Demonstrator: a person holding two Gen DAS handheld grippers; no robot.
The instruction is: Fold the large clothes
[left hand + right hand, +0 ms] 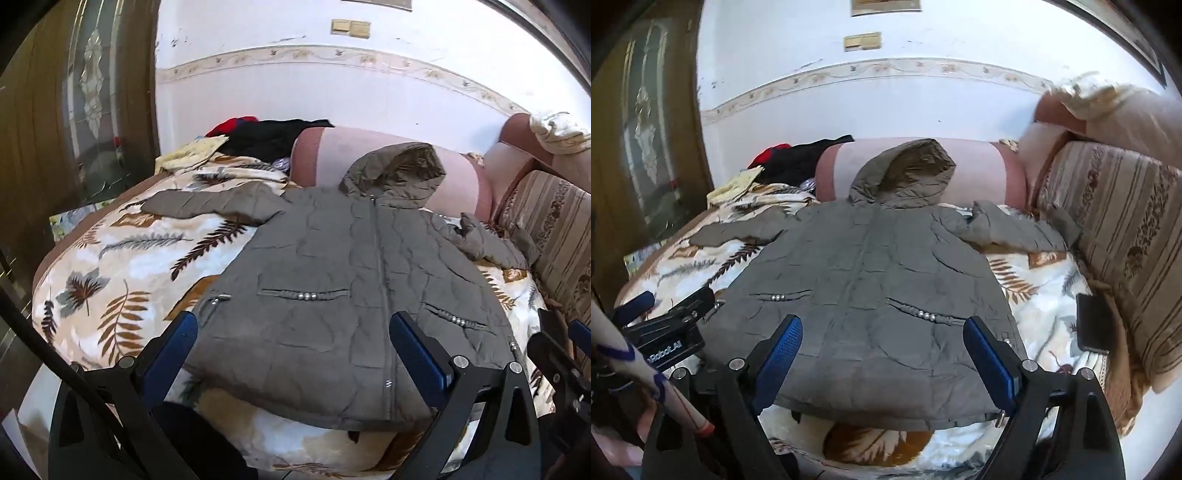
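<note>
A grey quilted hooded jacket (340, 266) lies flat, front up and zipped, on a leaf-patterned blanket (110, 266). Its hood rests against a pink bolster, and its sleeves spread to either side. It also shows in the right wrist view (871, 280). My left gripper (295, 332) is open and empty, above the jacket's hem on the left half. My right gripper (882, 336) is open and empty, above the hem on the right half. The right gripper's edge shows in the left wrist view (565, 354), and the left gripper shows in the right wrist view (665, 325).
A pink bolster (369, 155) lies at the back by the white wall. Black and red clothes (273, 136) are piled at the back left. A striped sofa back (1126, 236) runs along the right. A dark phone (1095, 325) lies at the blanket's right edge. A wooden door (74, 110) stands left.
</note>
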